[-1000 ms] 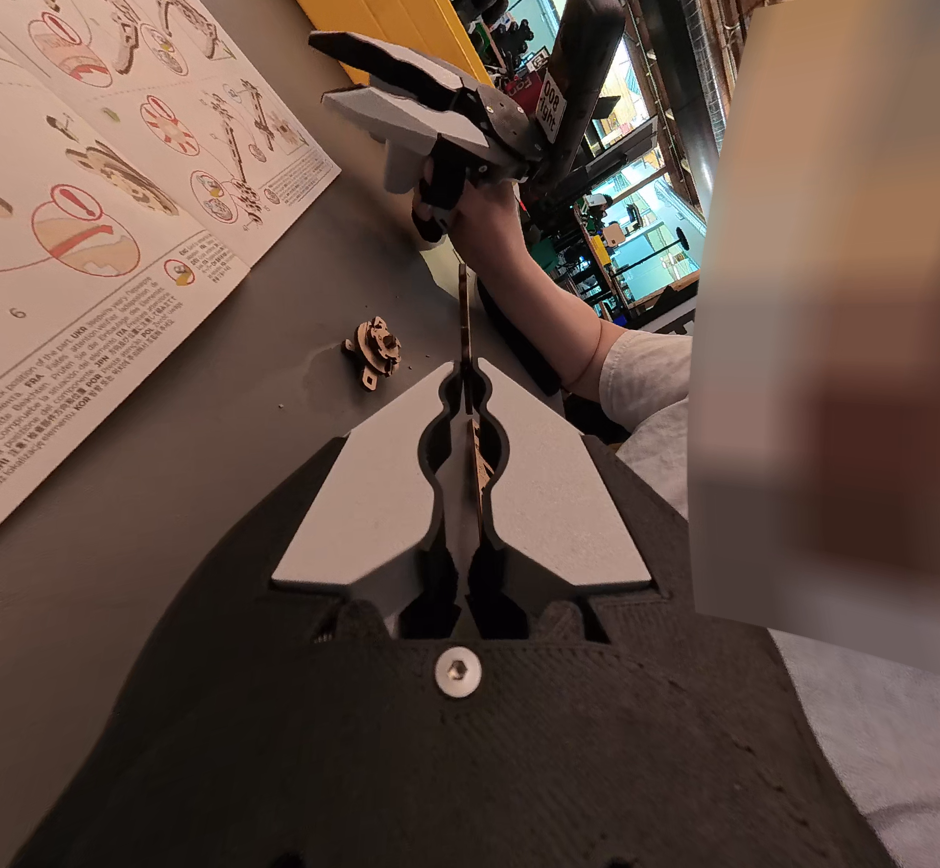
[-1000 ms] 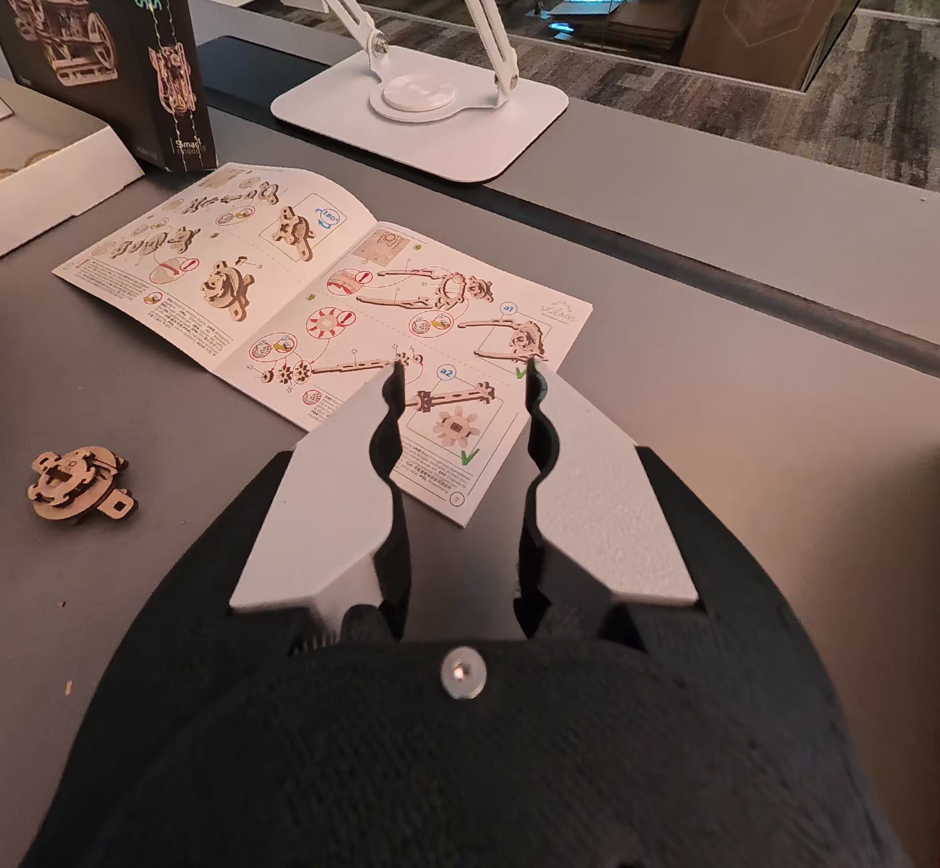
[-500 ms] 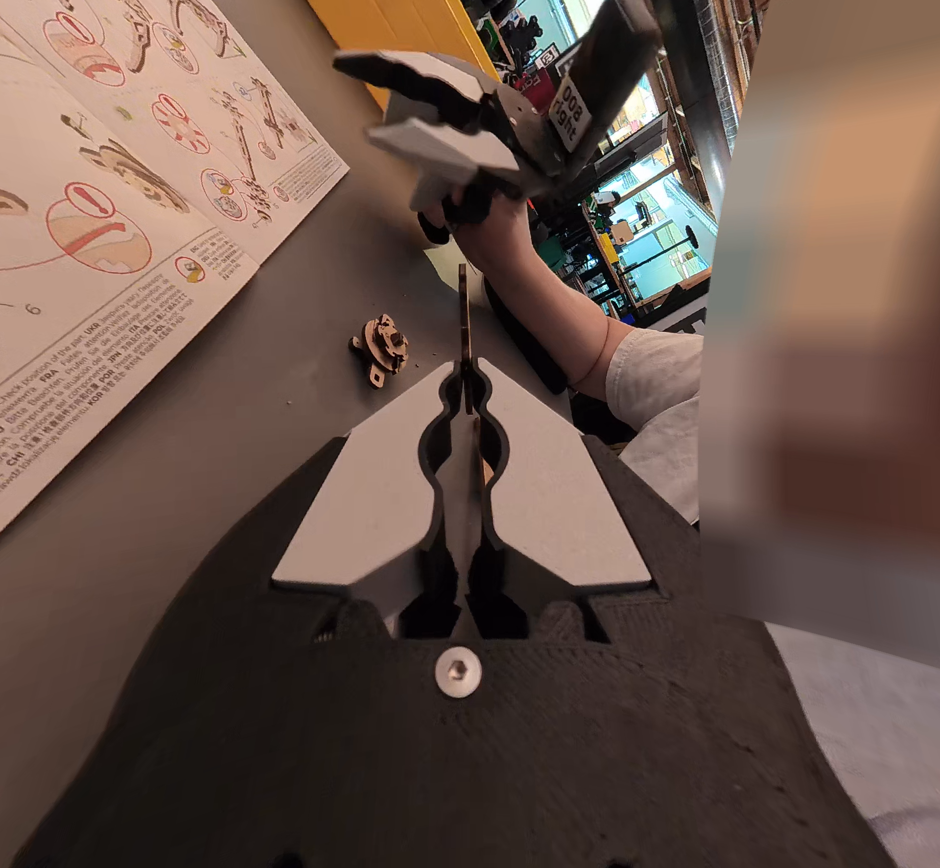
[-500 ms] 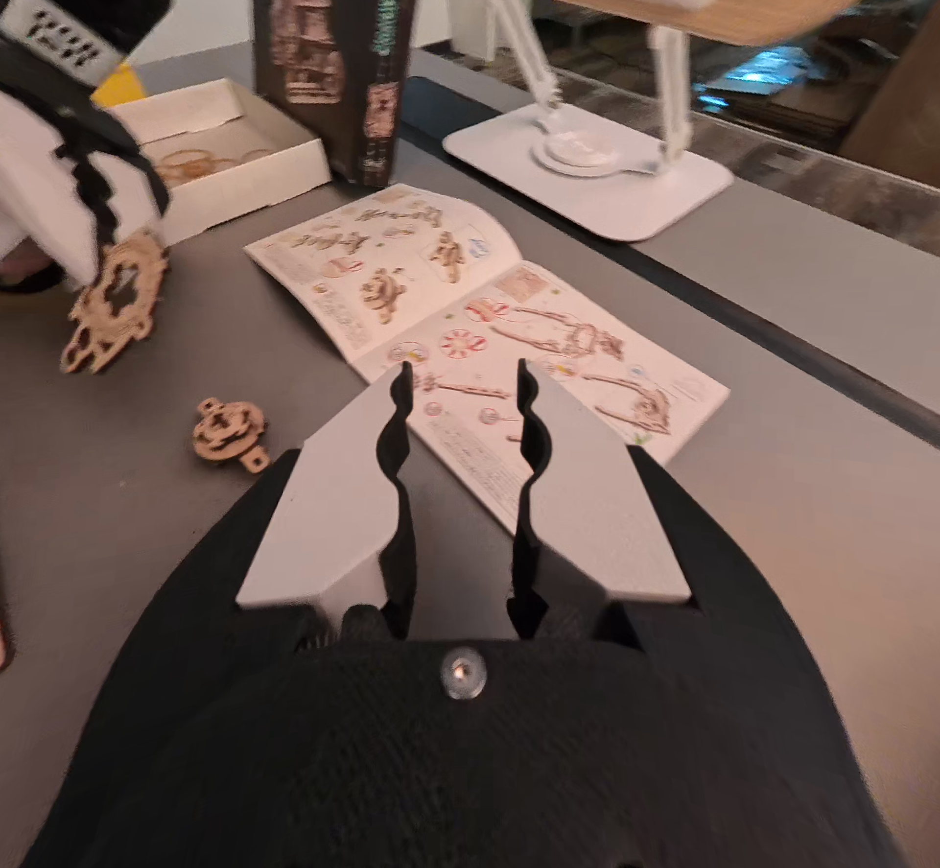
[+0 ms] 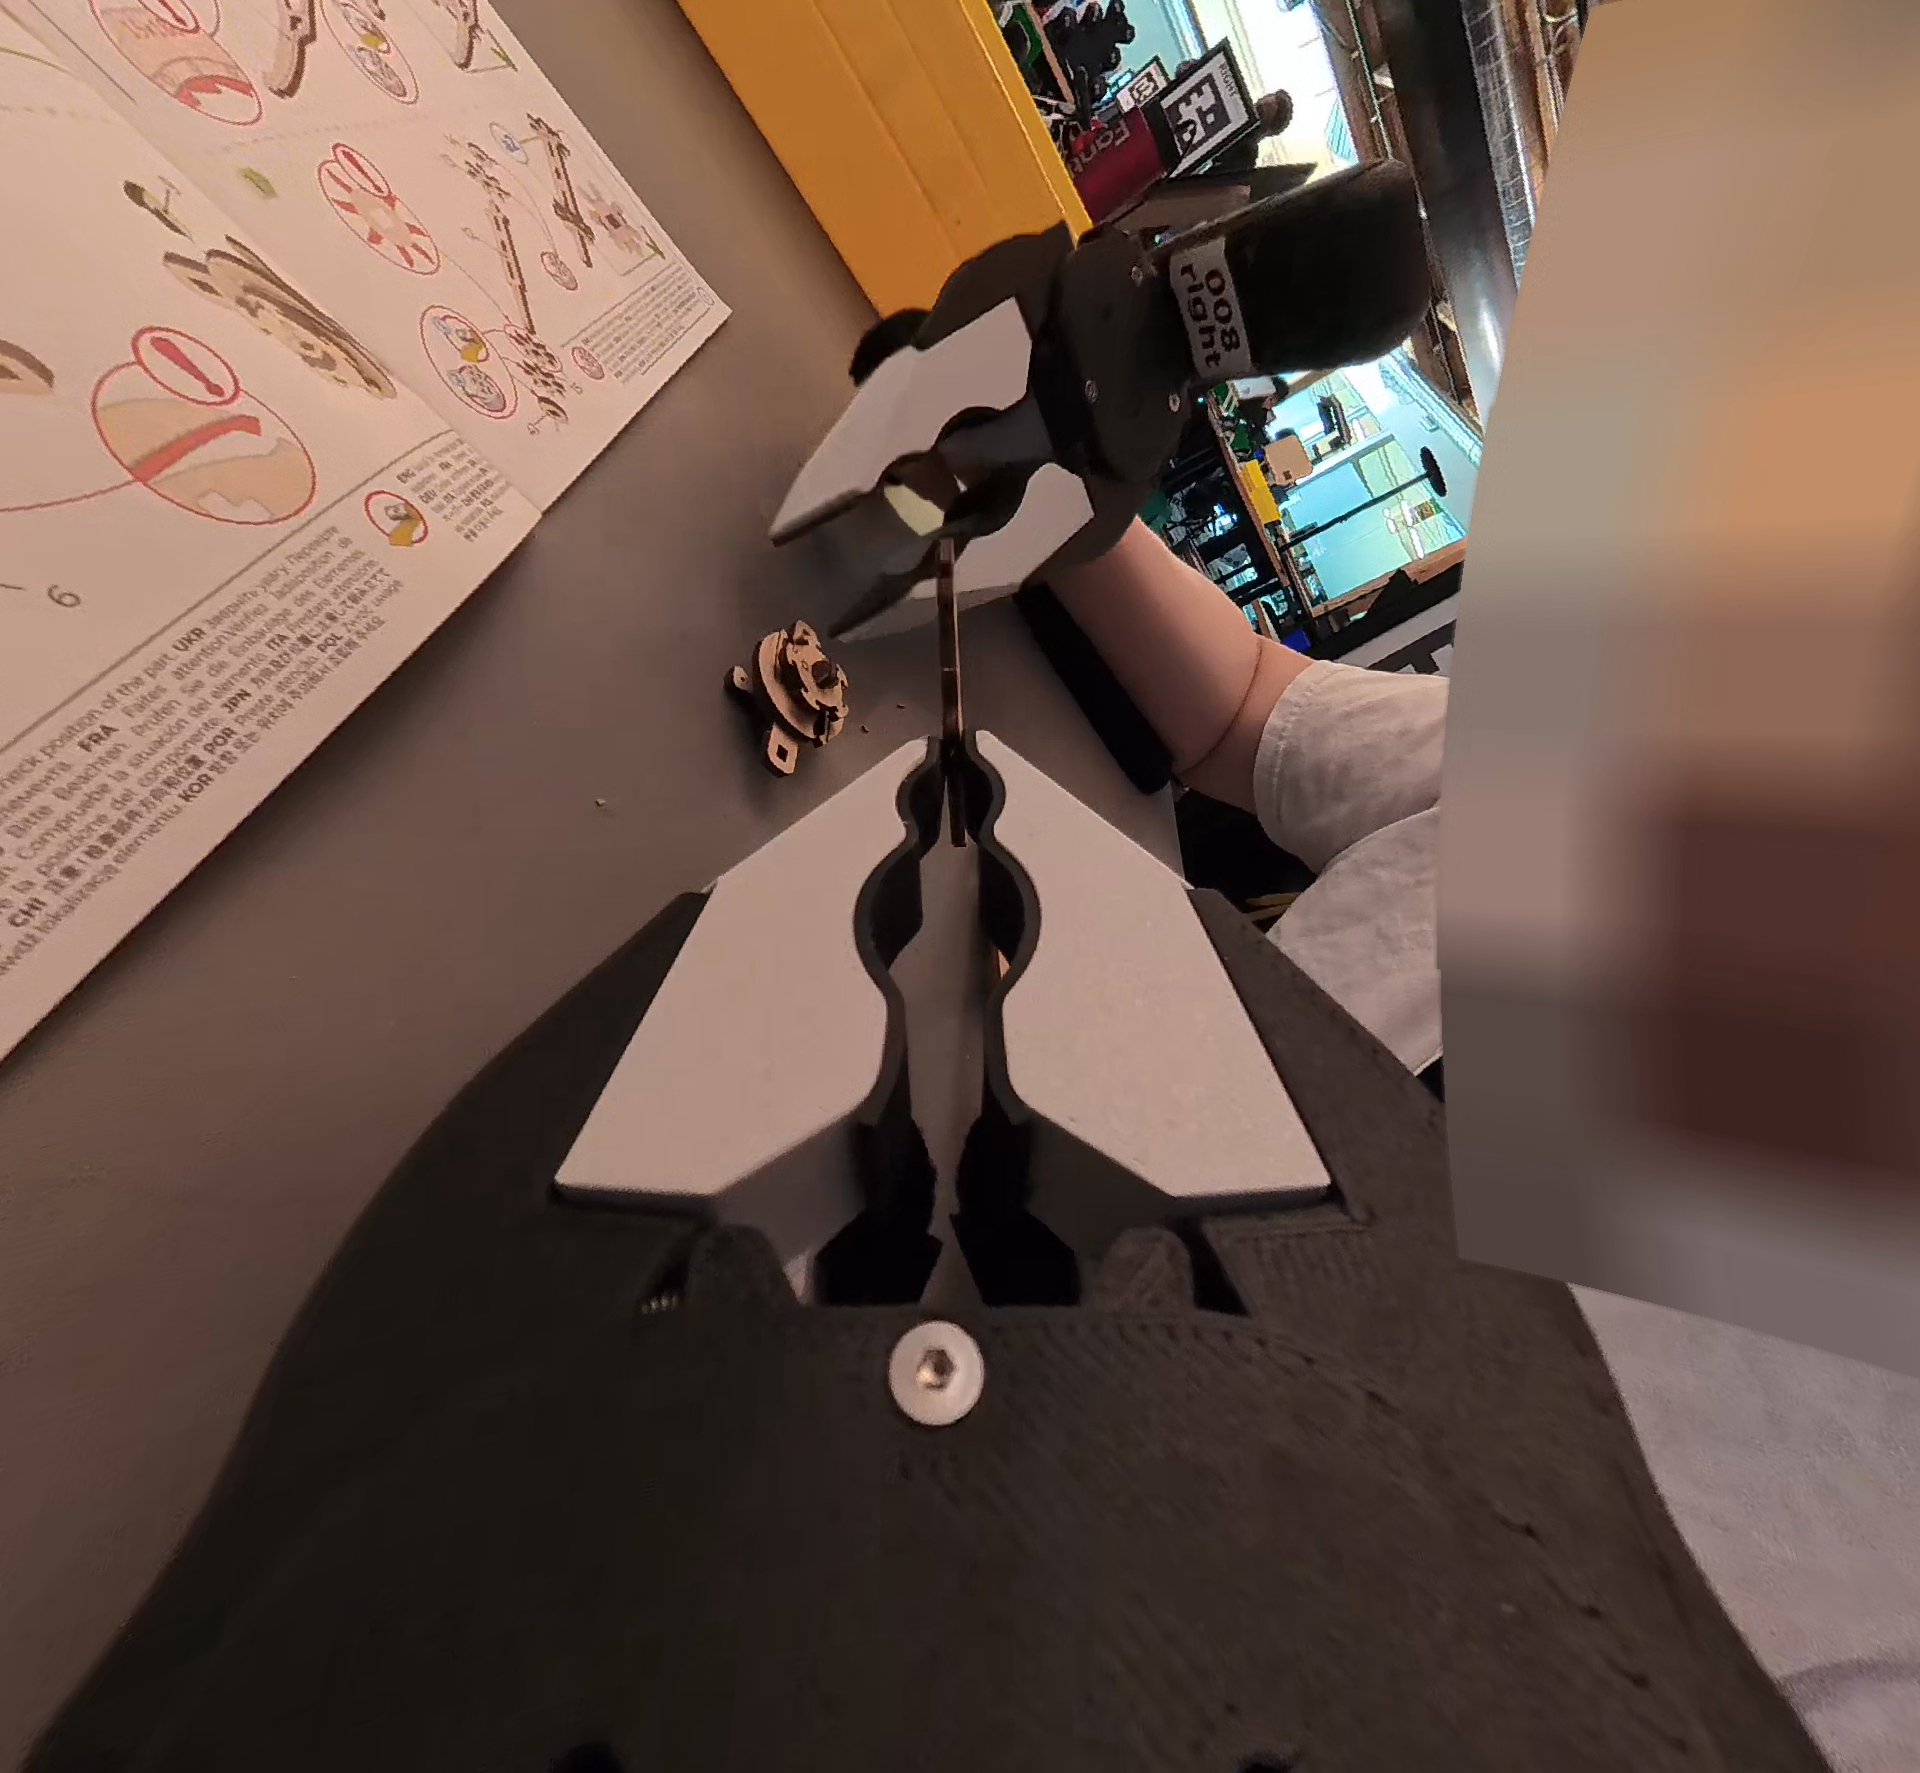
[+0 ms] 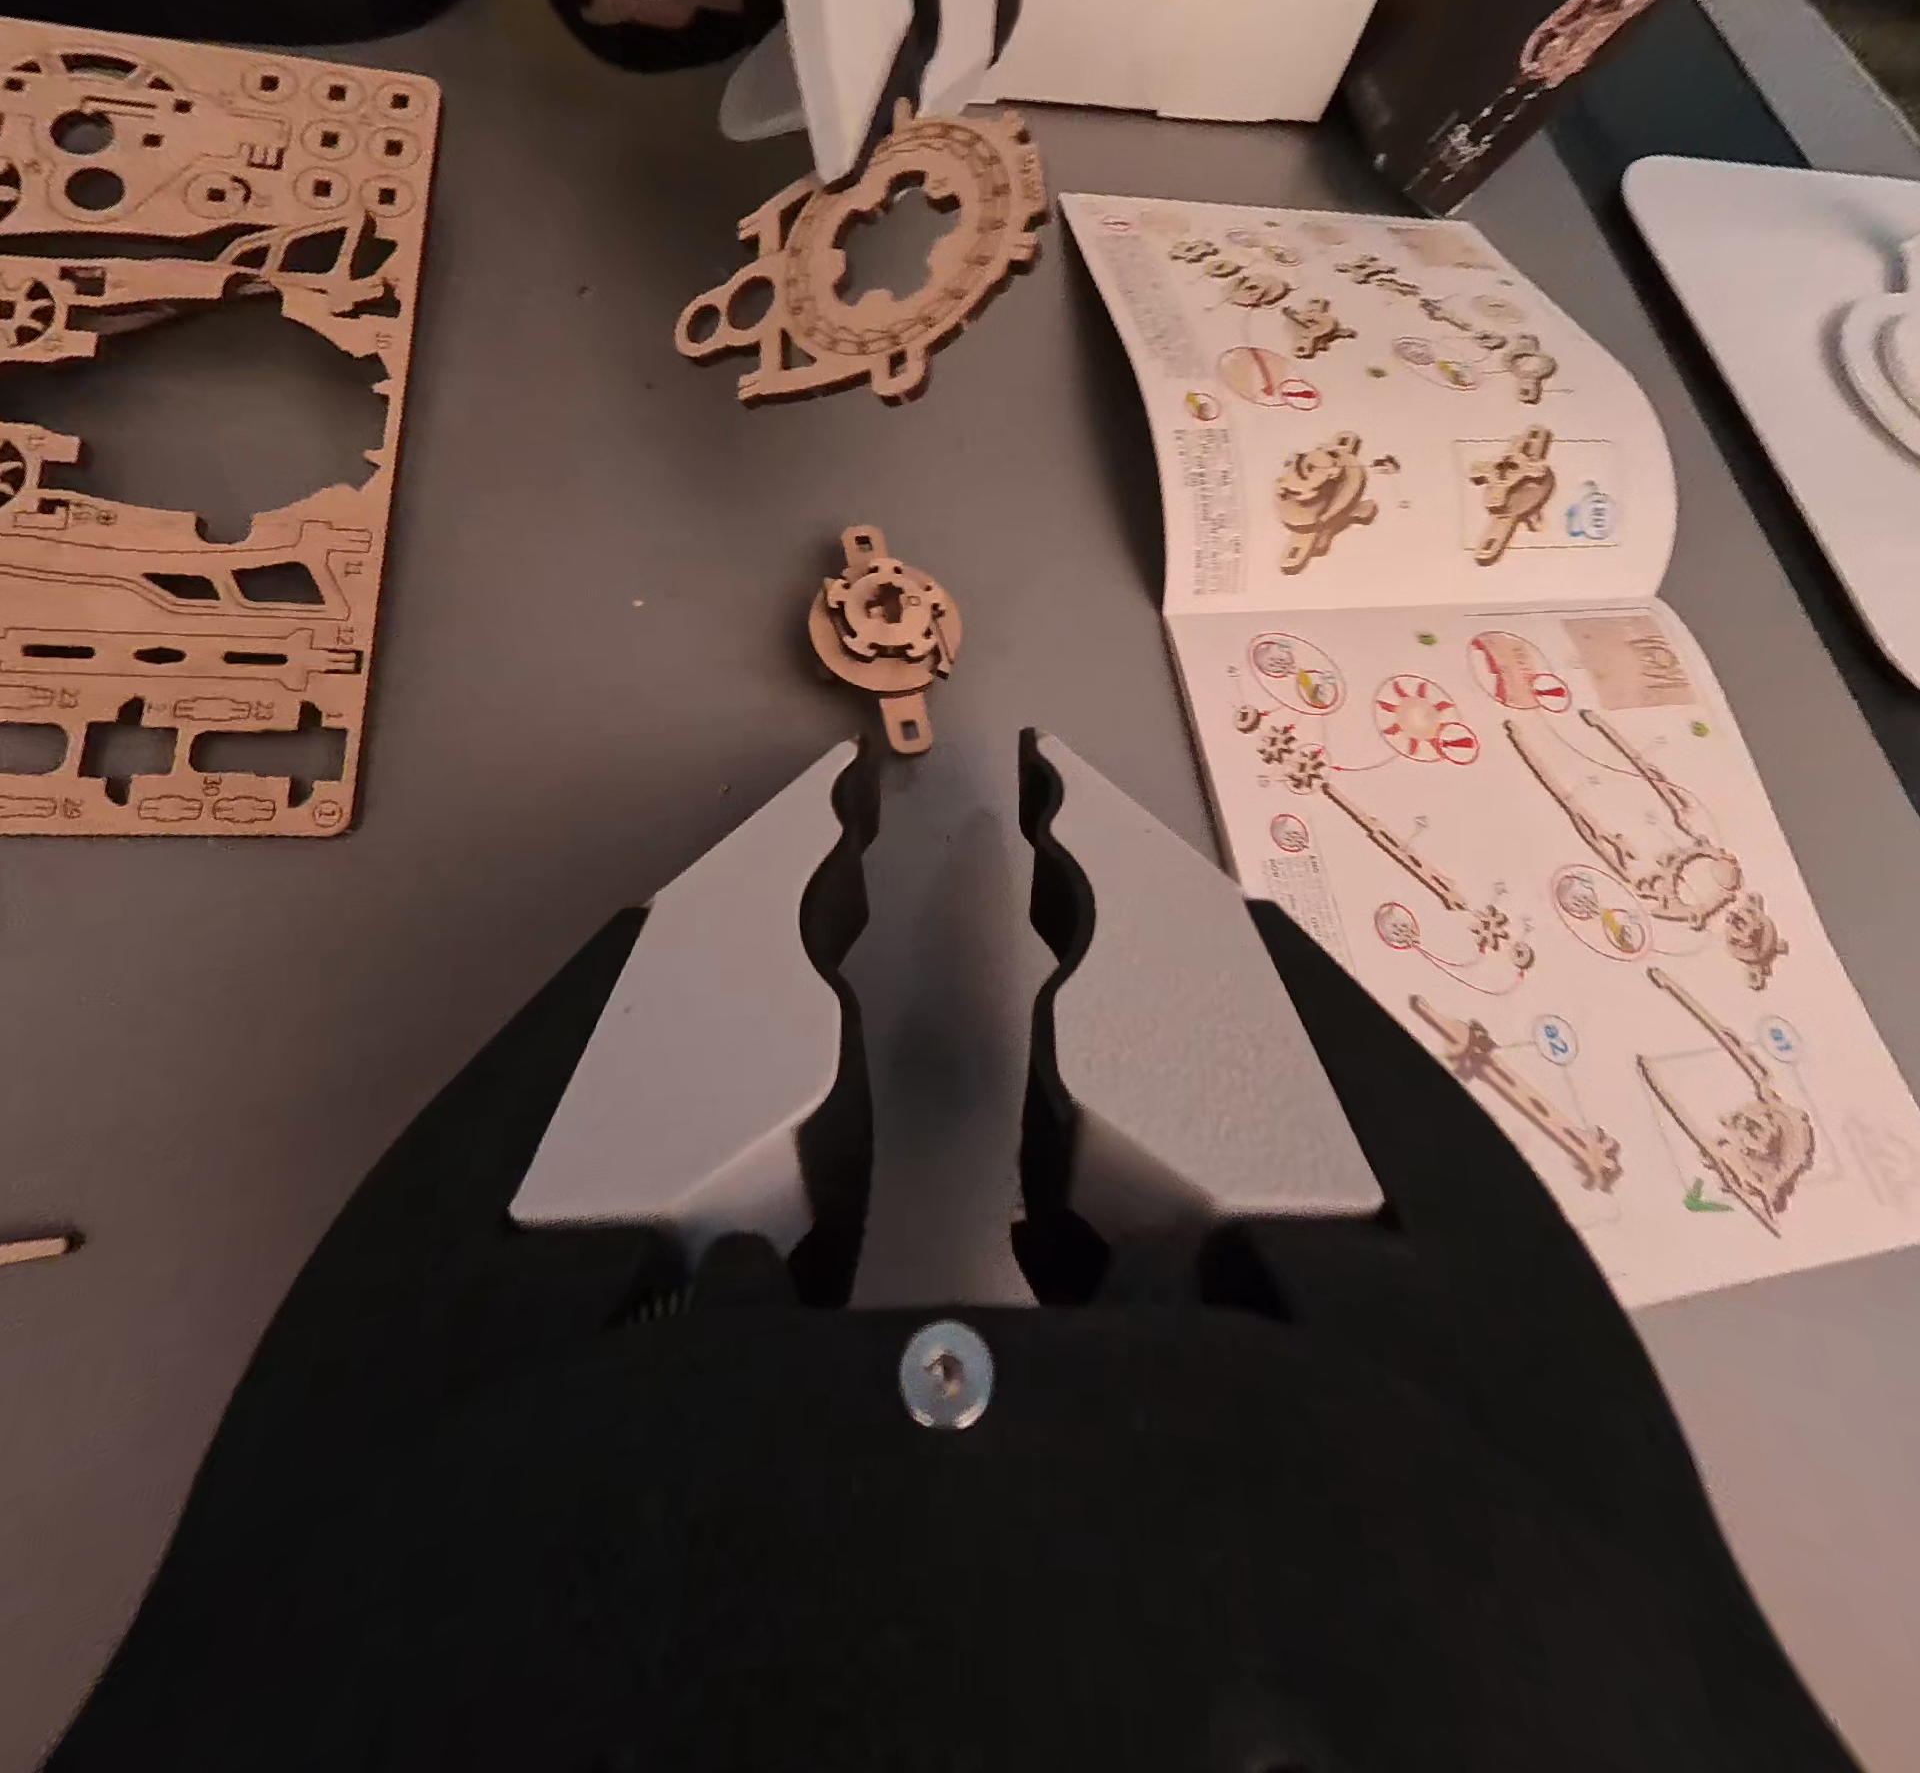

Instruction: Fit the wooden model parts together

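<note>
Left gripper (image 5: 951,747) pinches ring plate (image 6: 883,258); only right view shows punched sheet (image 6: 187,435).

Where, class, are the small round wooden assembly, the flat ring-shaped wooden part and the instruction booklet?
small round wooden assembly (image 6: 884,635), right wrist view, on its stacked centre.
flat ring-shaped wooden part (image 6: 831,326), right wrist view, on the lower left of its ring.
instruction booklet (image 6: 1475,767), right wrist view, on the lower page near the fold.
</note>
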`<state>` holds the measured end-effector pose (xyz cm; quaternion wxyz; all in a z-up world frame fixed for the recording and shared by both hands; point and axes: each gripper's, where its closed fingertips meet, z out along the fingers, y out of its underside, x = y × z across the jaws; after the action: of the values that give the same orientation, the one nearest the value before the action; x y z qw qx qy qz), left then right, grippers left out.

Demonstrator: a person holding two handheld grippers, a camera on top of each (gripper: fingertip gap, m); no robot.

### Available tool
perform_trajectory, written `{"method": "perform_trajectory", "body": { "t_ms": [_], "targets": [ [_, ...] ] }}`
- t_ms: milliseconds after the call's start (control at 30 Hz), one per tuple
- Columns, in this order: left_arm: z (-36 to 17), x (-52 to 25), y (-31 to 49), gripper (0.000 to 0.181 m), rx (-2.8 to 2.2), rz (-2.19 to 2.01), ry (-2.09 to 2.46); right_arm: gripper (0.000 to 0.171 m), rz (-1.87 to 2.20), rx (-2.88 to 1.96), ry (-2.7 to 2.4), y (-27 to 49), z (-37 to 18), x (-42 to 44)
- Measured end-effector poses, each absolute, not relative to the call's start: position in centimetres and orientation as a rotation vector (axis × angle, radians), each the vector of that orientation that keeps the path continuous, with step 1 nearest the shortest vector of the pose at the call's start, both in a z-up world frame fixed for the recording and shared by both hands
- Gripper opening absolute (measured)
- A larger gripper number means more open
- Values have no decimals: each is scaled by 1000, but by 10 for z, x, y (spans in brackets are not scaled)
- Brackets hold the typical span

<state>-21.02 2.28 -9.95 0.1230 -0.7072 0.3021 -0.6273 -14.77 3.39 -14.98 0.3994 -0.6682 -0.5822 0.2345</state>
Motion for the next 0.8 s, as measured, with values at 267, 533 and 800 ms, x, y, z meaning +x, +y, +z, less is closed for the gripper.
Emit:
{"method": "perform_trajectory", "body": {
  "t_ms": [267,533,800],
  "targets": [
    [-100,-210,23,1,-2066,-1830,878,26,587,-1712,-1494,32,-157,-152],
    [-101,-210,23,1,-2070,-1829,875,23,569,-1731,-1497,33,-160,-153],
    [-101,-211,25,1,-2075,-1827,866,8,570,-1722,-1529,27,-162,-156]
  ]
}}
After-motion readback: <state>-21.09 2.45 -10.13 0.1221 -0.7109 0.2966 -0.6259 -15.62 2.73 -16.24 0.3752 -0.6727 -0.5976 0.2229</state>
